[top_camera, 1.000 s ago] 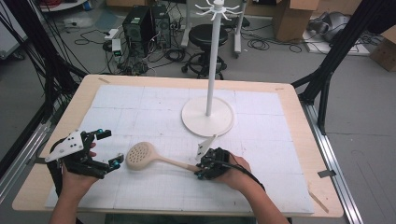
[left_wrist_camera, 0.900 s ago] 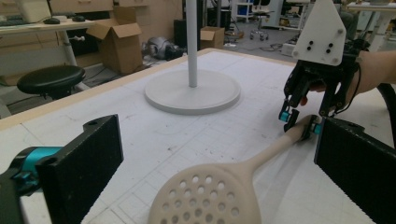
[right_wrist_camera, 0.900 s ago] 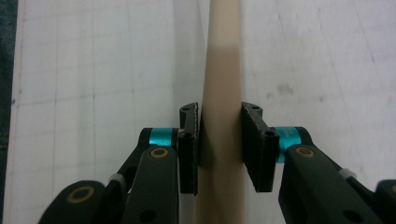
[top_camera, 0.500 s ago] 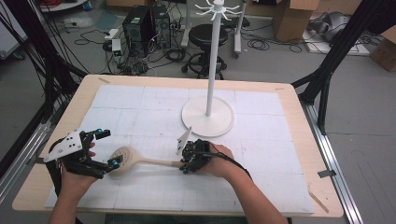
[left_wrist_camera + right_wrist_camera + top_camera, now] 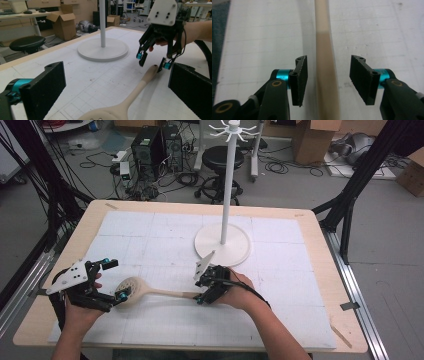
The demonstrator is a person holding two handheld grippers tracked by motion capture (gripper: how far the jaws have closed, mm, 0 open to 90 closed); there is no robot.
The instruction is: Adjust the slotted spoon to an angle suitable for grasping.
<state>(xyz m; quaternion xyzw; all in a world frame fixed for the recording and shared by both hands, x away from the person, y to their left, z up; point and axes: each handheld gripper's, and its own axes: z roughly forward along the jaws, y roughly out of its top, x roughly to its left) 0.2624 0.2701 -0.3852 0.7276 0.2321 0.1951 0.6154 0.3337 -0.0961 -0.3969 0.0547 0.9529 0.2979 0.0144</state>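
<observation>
Open left tool (image 5: 116, 86), spoon (image 5: 130, 98), right tool (image 5: 152, 61)

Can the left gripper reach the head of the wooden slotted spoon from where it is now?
Probably yes: the left gripper is open, the wooden slotted spoon head lies between its fingers, with nothing blocking.

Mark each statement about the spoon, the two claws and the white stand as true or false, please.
1. The right claw squeezes the spoon handle. False: its jaws have just been opening, and gaps show on both sides of the handle.
2. The slotted spoon lies on the table. True.
3. The spoon hangs on the white stand. False: it lies in front of the base.
4. The left claw stands wide open by the spoon's head. True.
</observation>
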